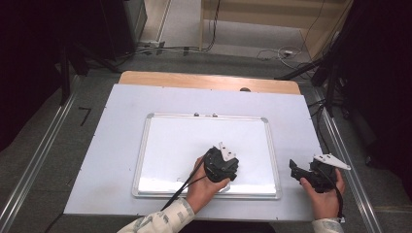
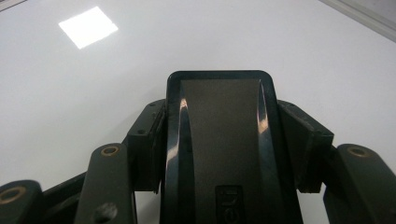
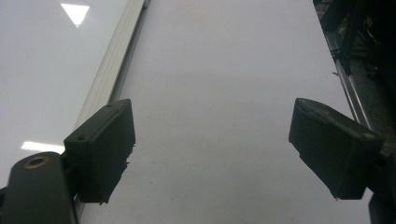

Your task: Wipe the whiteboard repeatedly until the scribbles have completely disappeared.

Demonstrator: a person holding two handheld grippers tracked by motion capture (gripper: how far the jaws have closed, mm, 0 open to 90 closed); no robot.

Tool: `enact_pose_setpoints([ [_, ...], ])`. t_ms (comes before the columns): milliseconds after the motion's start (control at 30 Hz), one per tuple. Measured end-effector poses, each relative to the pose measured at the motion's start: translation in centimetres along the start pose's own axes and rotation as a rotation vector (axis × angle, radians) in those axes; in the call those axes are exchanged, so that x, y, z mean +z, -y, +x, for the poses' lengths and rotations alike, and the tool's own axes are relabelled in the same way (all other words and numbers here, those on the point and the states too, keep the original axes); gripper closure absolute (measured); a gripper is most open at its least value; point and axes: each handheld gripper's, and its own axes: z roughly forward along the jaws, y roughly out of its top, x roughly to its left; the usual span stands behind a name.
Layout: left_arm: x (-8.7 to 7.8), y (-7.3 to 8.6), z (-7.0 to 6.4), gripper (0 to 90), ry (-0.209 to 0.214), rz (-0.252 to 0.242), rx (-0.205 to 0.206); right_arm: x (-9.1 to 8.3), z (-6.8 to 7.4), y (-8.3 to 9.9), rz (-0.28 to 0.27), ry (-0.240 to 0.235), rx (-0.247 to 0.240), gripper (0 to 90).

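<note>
The main risk here is the eraser (image 2: 219,149) slipping or twisting in the left gripper (image 1: 221,167). It is a glossy black block held by its 2 long sides only, and if it is pressed hard against the whiteboard (image 1: 160,145) while being pushed sideways, it could rotate between the pads and skid rather than wipe. A second worry is the board itself: nothing pins it, so a firm stroke toward its silver frame (image 3: 109,60) could shove it across the white table cover (image 1: 111,145) (the right gripper (image 1: 303,172) is not bracing it).

The left gripper is closed around the eraser, its jaws pressed against both flanks, and the eraser sits low over the lower right part of the board; whether it actually touches the surface I cannot tell. The board looks clean around it, with only ceiling-light reflections showing.

The left hand (image 1: 204,187) reaches in from the bottom edge, forearm angled up and to the right, wrist tipped so the gripper points down at the board. The right hand (image 1: 323,191) rests off the board to its right, over the table cover, with its gripper pointing forward and its jaws spread wide, holding nothing.
</note>
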Motion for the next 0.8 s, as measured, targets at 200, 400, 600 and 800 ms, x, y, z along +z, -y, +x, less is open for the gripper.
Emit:
enact_pose_setpoints([
  [200, -1.0, 0.9, 1.3, 40.9, -0.008, 0.001, -0.005, -0.1, -0.1, 0.1, -0.001, 0.001, 0.002, 13.4],
  [400, -1.4, 1.3, 1.8, 40.9, -0.026, 0.002, -0.011, 0.0, 0.0, 0.0, 0.0, -0.001, -0.001, 13.4],
  [600, -0.8, 0.7, 1.3, 40.9, -0.023, 0.001, -0.009, -0.1, 0.1, -0.1, -0.006, -0.001, -0.002, 13.4],
  [800, -0.3, 0.3, 1.0, 40.9, -0.021, 0.001, -0.003, 0.1, 0.2, -0.1, 0.0, -0.006, -0.004, 13.4],
])
